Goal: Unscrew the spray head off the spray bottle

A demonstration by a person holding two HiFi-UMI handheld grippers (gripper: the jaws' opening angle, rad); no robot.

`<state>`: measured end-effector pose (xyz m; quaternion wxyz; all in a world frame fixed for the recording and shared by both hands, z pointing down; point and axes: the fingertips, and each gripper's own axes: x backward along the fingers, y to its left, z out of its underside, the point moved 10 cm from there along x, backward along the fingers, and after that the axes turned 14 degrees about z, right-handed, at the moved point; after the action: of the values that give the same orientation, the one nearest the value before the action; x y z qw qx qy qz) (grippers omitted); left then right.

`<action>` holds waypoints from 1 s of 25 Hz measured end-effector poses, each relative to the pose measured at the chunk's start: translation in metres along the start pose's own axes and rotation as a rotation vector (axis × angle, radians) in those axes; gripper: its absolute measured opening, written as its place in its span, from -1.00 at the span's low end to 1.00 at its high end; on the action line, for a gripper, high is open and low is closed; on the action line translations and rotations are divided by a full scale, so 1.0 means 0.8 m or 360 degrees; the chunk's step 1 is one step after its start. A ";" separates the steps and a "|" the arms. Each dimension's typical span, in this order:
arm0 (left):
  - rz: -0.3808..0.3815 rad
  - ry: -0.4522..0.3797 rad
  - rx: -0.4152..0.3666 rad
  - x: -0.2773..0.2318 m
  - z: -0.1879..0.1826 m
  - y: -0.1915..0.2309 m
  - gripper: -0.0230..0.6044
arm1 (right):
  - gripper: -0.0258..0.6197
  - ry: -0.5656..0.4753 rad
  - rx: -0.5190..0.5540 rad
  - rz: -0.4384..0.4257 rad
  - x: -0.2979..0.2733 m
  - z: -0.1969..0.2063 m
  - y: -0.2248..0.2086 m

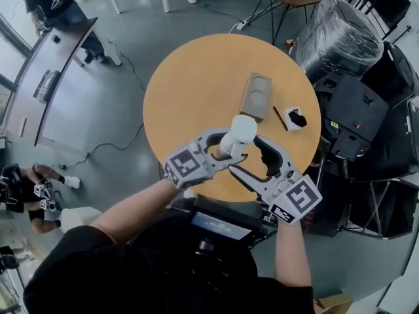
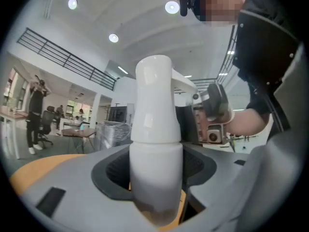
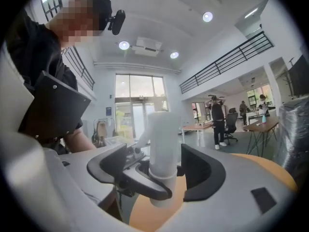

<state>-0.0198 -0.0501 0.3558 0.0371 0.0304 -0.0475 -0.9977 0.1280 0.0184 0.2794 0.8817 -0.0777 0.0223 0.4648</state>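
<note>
Spray bottle (image 1: 237, 138): upright at the round wooden table (image 1: 190, 90). Its base is masked by the jaws, so contact with the top cannot be confirmed, and the nozzle is indistinct. Left gripper (image 2: 155, 178): clamped on the bottle's body. Right gripper (image 3: 161, 170): spread wide, pads clear of the neck between them. Beyond the bottle lies a grey moulded tray (image 1: 256, 95). Grey floor (image 1: 118, 110); desks and people behind.

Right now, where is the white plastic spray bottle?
In the head view, the white plastic spray bottle is upright at the round wooden table's near edge, between the left tool and right tool, the grey cardboard tray just beyond.
</note>
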 end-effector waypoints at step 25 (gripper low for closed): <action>0.0337 0.0081 -0.0199 -0.009 0.013 -0.034 0.04 | -0.20 -0.0035 0.0126 -0.0140 -0.003 -0.012 0.011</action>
<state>-0.0153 -0.0219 0.3640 0.1452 0.0483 0.0128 -0.9881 0.1193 0.0198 0.2689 0.9039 -0.0385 0.0275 0.4252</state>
